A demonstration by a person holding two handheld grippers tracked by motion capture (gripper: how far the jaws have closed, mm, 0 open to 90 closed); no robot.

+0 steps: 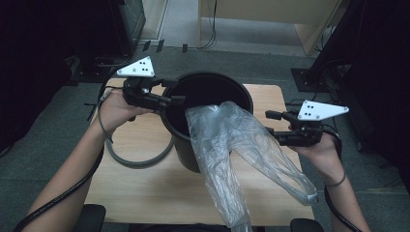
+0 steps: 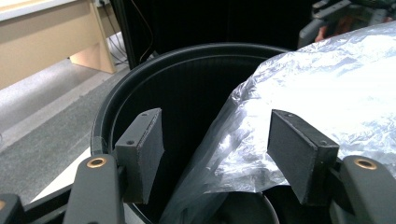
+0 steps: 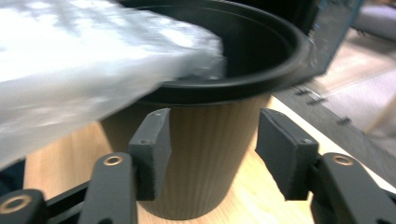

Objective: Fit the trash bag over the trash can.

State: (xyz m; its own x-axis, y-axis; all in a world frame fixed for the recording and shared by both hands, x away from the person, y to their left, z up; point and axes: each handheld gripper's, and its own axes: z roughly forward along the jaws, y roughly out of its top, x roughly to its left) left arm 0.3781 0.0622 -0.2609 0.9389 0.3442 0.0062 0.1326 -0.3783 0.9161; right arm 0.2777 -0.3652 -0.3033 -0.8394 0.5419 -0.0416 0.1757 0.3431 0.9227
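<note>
A black round bin (image 1: pixel 208 75) stands in the middle of a wooden table (image 1: pixel 135 193). A clear plastic bag (image 1: pixel 232 140) hangs out of it, over the front right rim and down onto the table. My left gripper (image 1: pixel 173 92) is at the bin's left rim, jaws open. In the left gripper view (image 2: pixel 215 122) the rim (image 2: pixel 140 74) and the dark inside lie ahead, with the bag (image 2: pixel 327 84) beside the right pad. My right gripper (image 1: pixel 271 123) stands open just right of the bag. In its own view (image 3: pixel 212 116) it faces the bin's ribbed wall (image 3: pixel 210 168), with the bag (image 3: pixel 84 65) at the upper left.
A grey ring (image 1: pixel 140 162) lies on the table against the bin's left side. The table's right edge (image 1: pixel 295 159) runs under my right hand. Black stands (image 1: pixel 319 72) and a pale desk (image 1: pixel 270 14) sit on the grey floor behind the table.
</note>
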